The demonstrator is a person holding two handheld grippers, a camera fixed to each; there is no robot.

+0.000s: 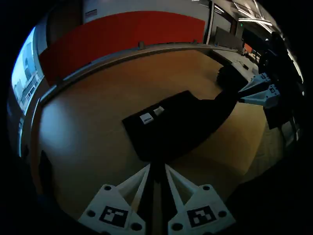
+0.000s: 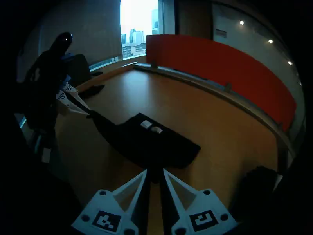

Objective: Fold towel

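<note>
1. I see the black cloth towel (image 1: 176,129) lying mostly flat in the middle of the brown wooden table (image 1: 98,129). Two small white tags (image 1: 152,114) show on its upper face.
2. The left tongs (image 1: 157,169) sit at the towel's near corner in the left gripper view. The fingers are drawn close together with dark cloth running between them, so they are clamped on that corner.
3. The right tongs (image 2: 155,172) do the same in the right gripper view: the fingers are nearly together and pinch the near edge of the towel.
4. From the left gripper view, the far right end of the towel rises off the table in a narrowing strip that runs up to the right tongs.
5. From the right gripper view, the far left end of the towel is pulled up the same way, toward the left tongs.
6. A long red partition panel (image 1: 117,35) stands along the far edge of the table.
7. A bright window (image 2: 139,35) lies beyond the table's far end in the right gripper view.
8. A person (image 2: 47,90) in dark clothing stands at the left in that view, behind the left tongs.
</note>
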